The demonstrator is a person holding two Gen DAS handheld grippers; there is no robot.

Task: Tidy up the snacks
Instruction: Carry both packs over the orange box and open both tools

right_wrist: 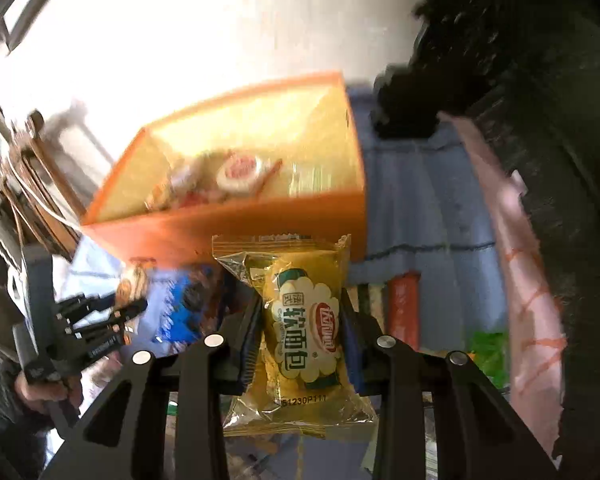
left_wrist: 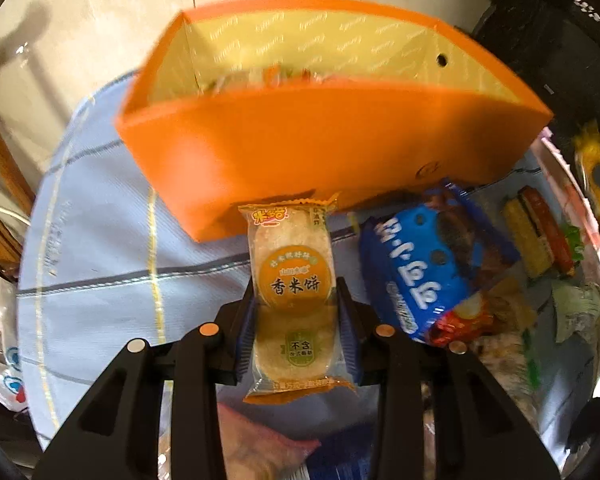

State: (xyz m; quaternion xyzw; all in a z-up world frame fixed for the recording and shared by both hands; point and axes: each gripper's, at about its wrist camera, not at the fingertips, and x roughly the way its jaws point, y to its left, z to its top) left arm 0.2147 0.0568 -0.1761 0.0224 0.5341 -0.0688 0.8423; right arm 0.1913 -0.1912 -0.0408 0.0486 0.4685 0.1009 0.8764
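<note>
Now left gripper (left_wrist: 296, 304) clamped on rice cracker packet (left_wrist: 294, 276), near orange box (left_wrist: 320, 152). Right gripper (right_wrist: 302, 320) clamped on soft bread packet (right_wrist: 304, 332).

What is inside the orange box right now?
The orange box already holds several wrapped snacks, including a round white packet with a red label. They are blurred, so I cannot count them, and the near wall hides the bottom.
</note>
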